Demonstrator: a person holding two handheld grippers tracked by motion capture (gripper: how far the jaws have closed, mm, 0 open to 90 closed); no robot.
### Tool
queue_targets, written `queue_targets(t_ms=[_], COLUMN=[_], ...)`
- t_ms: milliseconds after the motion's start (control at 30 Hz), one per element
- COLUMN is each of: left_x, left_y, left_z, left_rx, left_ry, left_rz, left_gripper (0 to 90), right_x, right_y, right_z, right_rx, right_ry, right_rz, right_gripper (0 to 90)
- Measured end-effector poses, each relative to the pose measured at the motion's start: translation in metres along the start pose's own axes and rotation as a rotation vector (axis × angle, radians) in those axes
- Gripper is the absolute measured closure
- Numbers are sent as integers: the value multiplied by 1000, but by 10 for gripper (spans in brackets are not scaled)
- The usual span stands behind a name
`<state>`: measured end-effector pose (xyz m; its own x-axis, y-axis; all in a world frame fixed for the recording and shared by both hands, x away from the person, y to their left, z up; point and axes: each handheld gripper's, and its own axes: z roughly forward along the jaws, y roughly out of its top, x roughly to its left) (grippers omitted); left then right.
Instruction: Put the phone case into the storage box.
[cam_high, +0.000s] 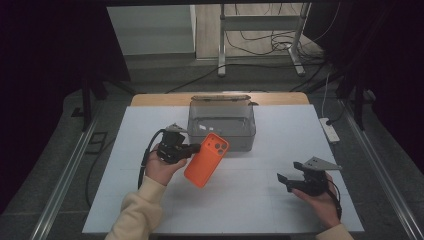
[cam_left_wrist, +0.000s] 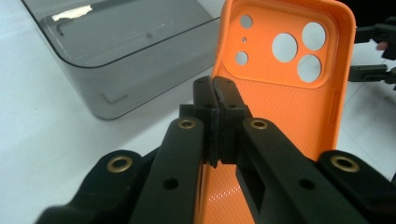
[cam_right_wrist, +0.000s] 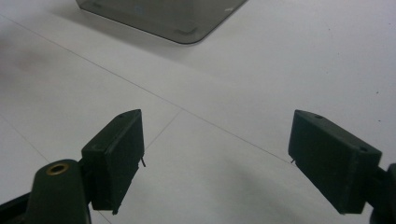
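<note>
The left gripper (cam_left_wrist: 215, 93) was clamped on the orange phone case (cam_left_wrist: 280, 102), its two black jaws pressed together on the case's thin side wall, as seen in the left gripper view. The case was held off the table, tilted, with its camera cut-outs toward the far end. In the high view, the left gripper (cam_high: 196, 148) was seen gripping the case (cam_high: 206, 159) at its left edge, the case hanging above the white table top (cam_high: 250, 200) just in front of the grey transparent box (cam_high: 221, 126). The box was open at the top, and it stood near the far middle of the table; its rounded corner was seen just beyond the case in the left gripper view (cam_left_wrist: 116, 60).

The right gripper (cam_high: 284, 181) was held low over the right side of the table, well apart from the case. Its jaws were spread wide with nothing between them, as shown in the right gripper view (cam_right_wrist: 215, 158), where a corner of the box (cam_right_wrist: 177, 18) was seen farther off.
</note>
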<state>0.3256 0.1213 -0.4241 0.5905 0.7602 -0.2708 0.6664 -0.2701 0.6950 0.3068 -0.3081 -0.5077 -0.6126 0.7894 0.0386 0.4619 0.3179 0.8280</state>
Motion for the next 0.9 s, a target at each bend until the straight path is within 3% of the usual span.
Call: queue_targets(t_ms=[567, 900], left_x=[-4, -2], left_y=[0, -2], left_z=[10, 7], left_rx=[7, -9], left_ry=[-36, -32], left_rz=[48, 34], left_gripper=[891, 891], right_x=[-1, 0], right_y=[1, 3], right_z=[2, 2], right_rx=[-7, -26], right_ry=[3, 21], right_rz=[8, 10], right_gripper=[183, 182])
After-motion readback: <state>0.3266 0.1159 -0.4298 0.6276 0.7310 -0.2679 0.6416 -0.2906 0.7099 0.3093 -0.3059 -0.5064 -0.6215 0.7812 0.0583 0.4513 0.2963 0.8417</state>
